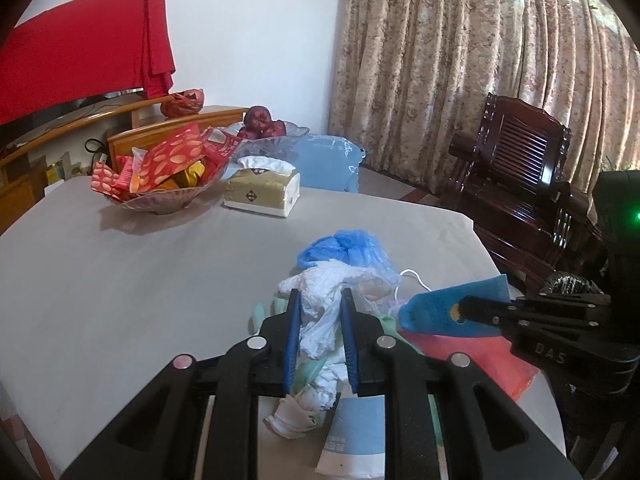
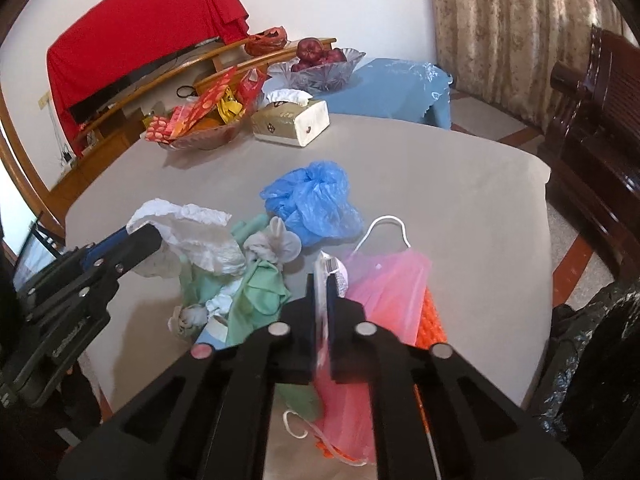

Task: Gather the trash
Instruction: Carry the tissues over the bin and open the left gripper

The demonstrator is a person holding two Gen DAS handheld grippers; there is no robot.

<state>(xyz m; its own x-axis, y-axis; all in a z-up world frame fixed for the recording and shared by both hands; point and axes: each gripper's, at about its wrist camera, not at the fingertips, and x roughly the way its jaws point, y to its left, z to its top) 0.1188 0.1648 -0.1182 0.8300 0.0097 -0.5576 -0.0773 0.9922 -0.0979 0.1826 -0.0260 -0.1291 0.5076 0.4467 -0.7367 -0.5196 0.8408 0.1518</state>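
Note:
A pile of trash lies at the near edge of the grey table [image 1: 120, 280]. My left gripper [image 1: 322, 300] is shut on a crumpled white plastic bag [image 1: 320, 304], also seen in the right wrist view [image 2: 192, 236]. My right gripper [image 2: 323, 276] is shut on a flat blue packet [image 1: 440, 312], seen edge-on in its own view [image 2: 320, 280]. A crumpled blue bag [image 2: 316, 204] lies just beyond. A pink face mask [image 2: 384, 292], green cloth [image 2: 256, 296] and orange-red wrapper [image 1: 476, 356] lie in the pile.
A glass bowl of red snack packets [image 1: 164, 176] and a tissue box [image 1: 262, 192] stand at the table's far side. A fruit bowl [image 2: 320, 64] sits behind. A dark wooden chair [image 1: 516, 168] stands right. A black trash bag [image 2: 592, 352] hangs beside the table's right edge.

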